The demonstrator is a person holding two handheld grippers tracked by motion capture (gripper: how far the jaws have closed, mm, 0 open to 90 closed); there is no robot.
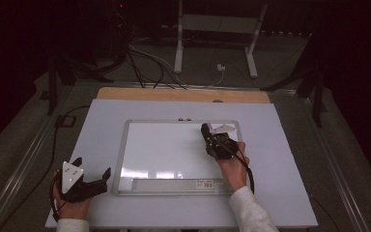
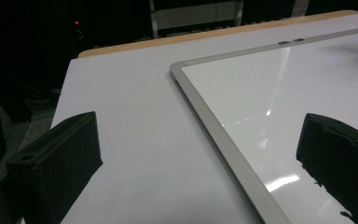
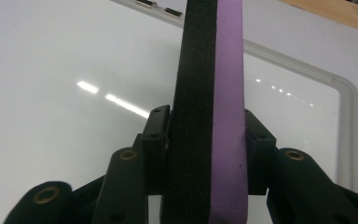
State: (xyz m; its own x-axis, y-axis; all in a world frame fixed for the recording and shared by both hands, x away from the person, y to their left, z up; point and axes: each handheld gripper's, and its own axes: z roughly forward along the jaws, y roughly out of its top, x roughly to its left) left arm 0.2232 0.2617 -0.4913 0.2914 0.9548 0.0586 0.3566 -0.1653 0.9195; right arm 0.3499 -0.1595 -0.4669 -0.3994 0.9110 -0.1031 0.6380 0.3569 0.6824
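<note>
A: Item: eraser (image 3: 212, 121), purple back, black felt; clamped edge-on in right gripper (image 1: 206, 130), over whiteboard (image 1: 169, 150) near its far right corner.
B: Left gripper (image 1: 92, 173)?
A: Jaws apart, empty, resting on table (image 1: 101, 116) beside the board's left frame.
B: Step?
A: Wiping, probably; the board looks clean, though glare hides marks. Next: lay felt flat, then stroke

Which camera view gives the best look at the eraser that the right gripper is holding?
The right gripper view: the eraser stands upright there between the jaws, its black felt side and purple side both plain. In the high view it is a small dark shape above the whiteboard. The left gripper view gives no clear sight of it.
</note>
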